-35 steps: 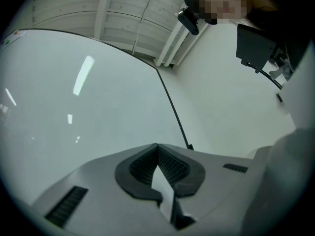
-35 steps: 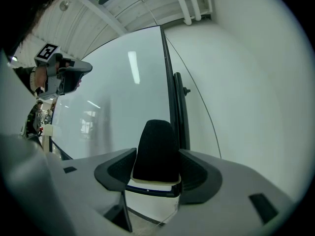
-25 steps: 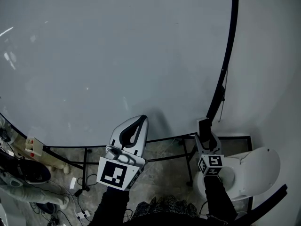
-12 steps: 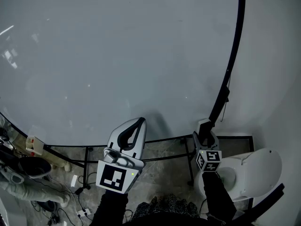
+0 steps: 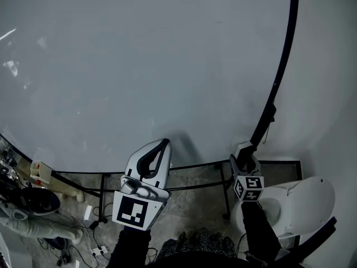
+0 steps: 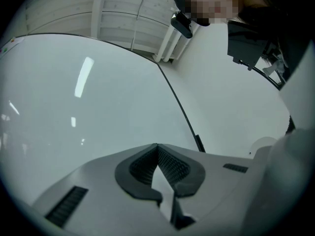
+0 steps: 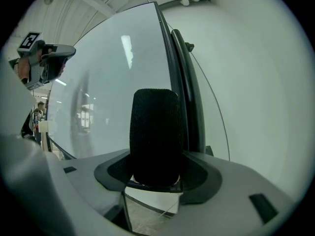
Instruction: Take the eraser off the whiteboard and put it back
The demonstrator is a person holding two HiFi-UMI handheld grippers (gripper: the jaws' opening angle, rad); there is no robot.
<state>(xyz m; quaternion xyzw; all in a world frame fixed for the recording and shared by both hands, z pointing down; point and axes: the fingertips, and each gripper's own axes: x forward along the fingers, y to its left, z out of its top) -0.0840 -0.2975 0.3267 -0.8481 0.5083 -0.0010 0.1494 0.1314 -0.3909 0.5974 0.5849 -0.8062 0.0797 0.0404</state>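
Mottled grey stone floor (image 5: 189, 197) bears the black-framed whiteboard (image 5: 139, 66) on black metal stand legs (image 5: 102, 197). Dark cables (image 5: 99, 224) lie left, and a white round plastic object (image 5: 304, 202) sits right.

White round tub (image 5: 304, 202) btm rt, cables (image 5: 101, 224) + power strip (image 5: 99, 254) on stone floor (image 5: 192, 197), white wall (image 5: 329, 94) rt side

Plain white wall (image 5: 329, 66) on the right side. Floor (image 5: 189, 197) of mottled grey-brown stone, with loose cables (image 5: 92, 228) and a white power strip (image 5: 97, 254) at lower left. White round plastic unit (image 5: 301, 200) stands beside the wall. Ceiling (image 6: 118, 14) white, slatted
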